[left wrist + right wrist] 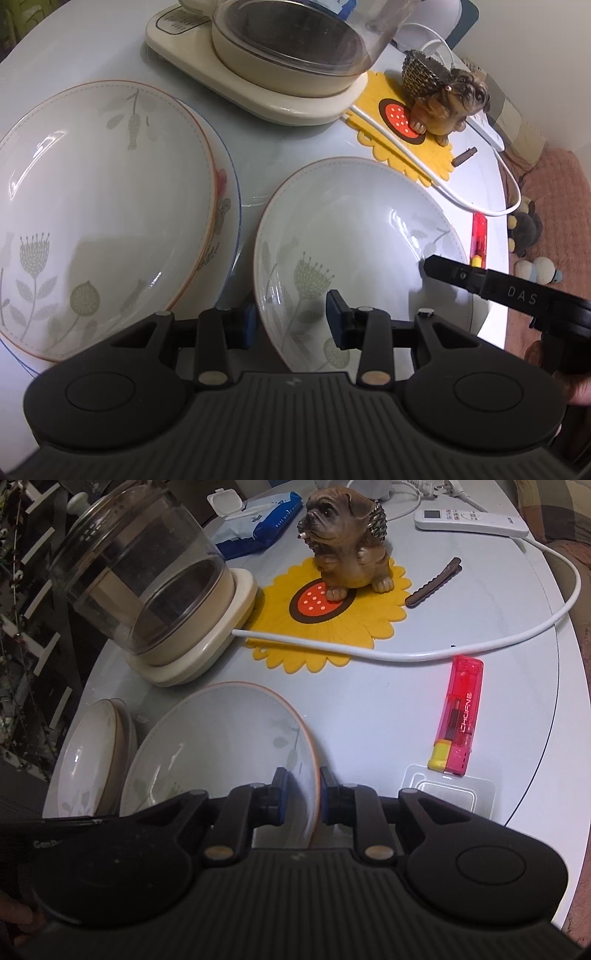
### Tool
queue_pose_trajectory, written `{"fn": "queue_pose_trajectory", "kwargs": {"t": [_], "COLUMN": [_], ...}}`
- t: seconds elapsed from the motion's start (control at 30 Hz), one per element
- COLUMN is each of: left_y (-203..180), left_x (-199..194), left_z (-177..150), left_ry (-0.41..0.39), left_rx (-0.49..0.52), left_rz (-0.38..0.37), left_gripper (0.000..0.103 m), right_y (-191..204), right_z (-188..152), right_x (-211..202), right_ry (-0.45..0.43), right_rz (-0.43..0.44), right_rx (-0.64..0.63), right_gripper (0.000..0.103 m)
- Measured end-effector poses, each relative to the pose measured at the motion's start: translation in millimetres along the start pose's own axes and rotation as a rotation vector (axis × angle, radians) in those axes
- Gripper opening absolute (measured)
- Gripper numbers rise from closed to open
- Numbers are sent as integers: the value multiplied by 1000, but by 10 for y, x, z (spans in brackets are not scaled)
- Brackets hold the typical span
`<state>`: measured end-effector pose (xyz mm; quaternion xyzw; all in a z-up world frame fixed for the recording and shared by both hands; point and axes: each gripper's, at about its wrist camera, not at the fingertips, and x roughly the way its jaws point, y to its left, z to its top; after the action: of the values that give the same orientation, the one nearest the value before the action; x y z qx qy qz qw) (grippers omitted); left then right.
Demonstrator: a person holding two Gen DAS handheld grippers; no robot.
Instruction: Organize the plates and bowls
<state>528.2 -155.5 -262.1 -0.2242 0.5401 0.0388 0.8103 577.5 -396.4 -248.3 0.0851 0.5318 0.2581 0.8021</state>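
A white flower-patterned bowl point(354, 229) stands on the table, also in the right wrist view point(221, 746). My left gripper point(291, 321) is open, its jaws on either side of the bowl's near left rim with a clear gap. My right gripper point(300, 797) straddles the bowl's right rim; its pads sit close on both sides, contact unclear. It shows in the left wrist view as a black finger point(450, 271) over the rim. A stack of plates point(96, 206) with a matching bowl on top lies to the left, also in the right wrist view point(92, 753).
A cream kettle base with a glass pot point(273, 62) stands behind. A yellow sunflower mat point(332, 616) carries a dog figurine point(347, 535). A white cable point(443, 650), a pink lighter point(460, 716), a hair clip point(434, 581) and a remote point(469, 520) lie right.
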Motion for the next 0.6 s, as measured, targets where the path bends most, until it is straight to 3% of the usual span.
{"fn": "queue_pose_trajectory", "kwargs": {"t": [0.6], "left_y": [33], "left_x": [-595], "left_z": [55], "left_ry": [-70], "left_rx": [13], "left_rz": [-74], "left_gripper": [43], "right_y": [291], "right_z": [-29], "right_x": [-557], "right_ry": [-61], "right_rz": [6], "right_rx": [8], "right_gripper": [20]}}
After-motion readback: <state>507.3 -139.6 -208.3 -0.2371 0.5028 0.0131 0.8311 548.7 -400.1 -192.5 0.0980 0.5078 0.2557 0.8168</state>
